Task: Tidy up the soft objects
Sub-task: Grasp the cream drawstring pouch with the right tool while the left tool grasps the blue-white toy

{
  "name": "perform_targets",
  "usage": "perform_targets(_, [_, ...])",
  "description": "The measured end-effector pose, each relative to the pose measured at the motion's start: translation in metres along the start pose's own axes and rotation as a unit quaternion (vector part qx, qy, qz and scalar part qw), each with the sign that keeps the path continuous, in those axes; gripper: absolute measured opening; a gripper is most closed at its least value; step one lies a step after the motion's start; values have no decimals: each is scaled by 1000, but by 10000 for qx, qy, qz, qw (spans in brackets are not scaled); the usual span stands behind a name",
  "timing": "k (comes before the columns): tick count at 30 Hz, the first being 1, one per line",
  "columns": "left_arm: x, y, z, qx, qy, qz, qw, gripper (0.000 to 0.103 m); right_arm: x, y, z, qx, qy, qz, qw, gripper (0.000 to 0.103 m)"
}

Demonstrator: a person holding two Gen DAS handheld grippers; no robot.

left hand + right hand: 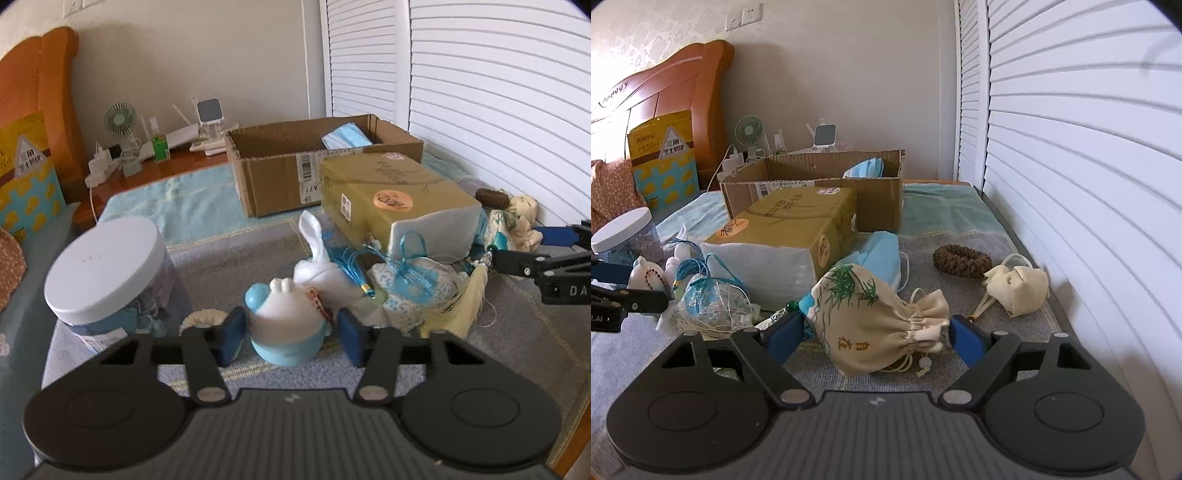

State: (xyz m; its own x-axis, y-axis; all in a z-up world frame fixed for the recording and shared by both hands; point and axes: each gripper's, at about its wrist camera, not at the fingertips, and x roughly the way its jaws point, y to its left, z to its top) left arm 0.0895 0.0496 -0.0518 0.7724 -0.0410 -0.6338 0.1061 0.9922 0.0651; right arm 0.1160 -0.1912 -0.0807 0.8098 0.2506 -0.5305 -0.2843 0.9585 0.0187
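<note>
My right gripper [875, 332] has its blue pads spread apart on either side of the bamboo-print drawstring pouch [871, 317]. The left pad sits close against the pouch's body at nine o'clock, and the right pad stands just beside its gathered neck at three o'clock. I cannot tell whether either pad is actually touching the cloth. The pouch lies on the grey mat [960, 295], so I judge that I am lining up a grasp and have not lifted anything.

My left gripper [290, 332] is likewise spread, with its pads flanking the blue-and-white figure toy [286, 325], which rests on the mat between them and is not pinched.

Working outward from the right gripper:
- A blue face mask [882, 254] lies at twelve o'clock, just behind the pouch.
- The wrapped tissue pack [786, 236] is at eleven.
- Behind the pack is the open cardboard box [879, 199], which already holds another mask and looks like the collecting place.
- At one o'clock are a brown scrunchie [962, 260] and a small cream pouch [1019, 288], near the shutter wall.
- At nine, a tangle of blue cord and netted sachets [705, 299] sits by the white-lidded jar [624, 236].

As I see it, the next move is to close on the pouch around its bunched neck, where the cloth is firmest, and lift it clear so the dangling cords do not snag. Then I carry it over the tissue pack to the box.
</note>
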Motion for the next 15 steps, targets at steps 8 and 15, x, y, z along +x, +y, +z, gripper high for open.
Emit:
perform_targets(8, [0, 3, 0, -58, 4, -59, 10000, 47, 1, 3, 2, -94, 20, -138, 9999, 80])
perform_targets(15, [-6, 1, 5, 109, 6, -68, 9999, 45, -4, 1, 9, 64, 104, -270, 9996, 69])
